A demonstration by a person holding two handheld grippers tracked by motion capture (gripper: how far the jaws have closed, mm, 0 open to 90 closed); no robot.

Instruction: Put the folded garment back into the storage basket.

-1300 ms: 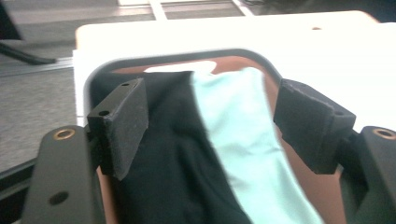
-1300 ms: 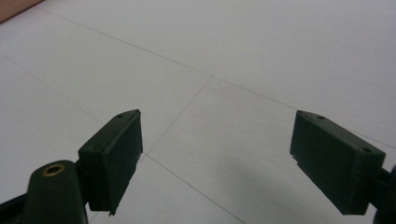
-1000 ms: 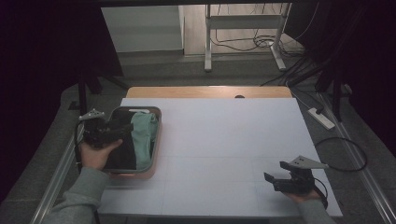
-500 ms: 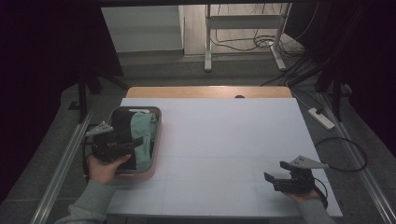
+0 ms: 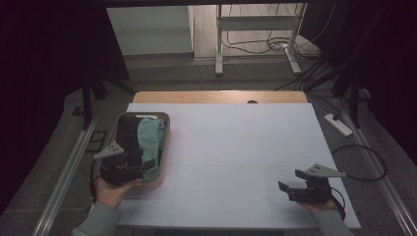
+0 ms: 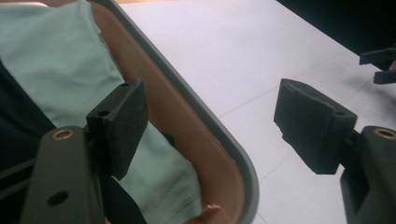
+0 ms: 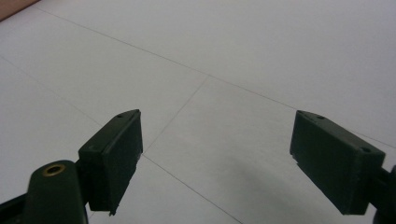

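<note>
A brown tray with a grey rim sits at the table's left edge. It holds a mint-green cloth beside a black cloth. My left gripper hovers open over the tray's near right corner. In the left gripper view the left gripper straddles the tray rim, one jaw above the green cloth, the other above the white table. Near the front right of the table, my right gripper stands open with nothing between its jaws. The right gripper sits low over bare white tabletop.
The white tabletop stretches between the tray and the right gripper. A wooden strip runs along the far edge. Cables and a power strip lie on the floor to the right. The right gripper shows far off in the left gripper view.
My left gripper has drawn back from over the middle of the tray toward its near right corner. The right gripper has stayed put.
</note>
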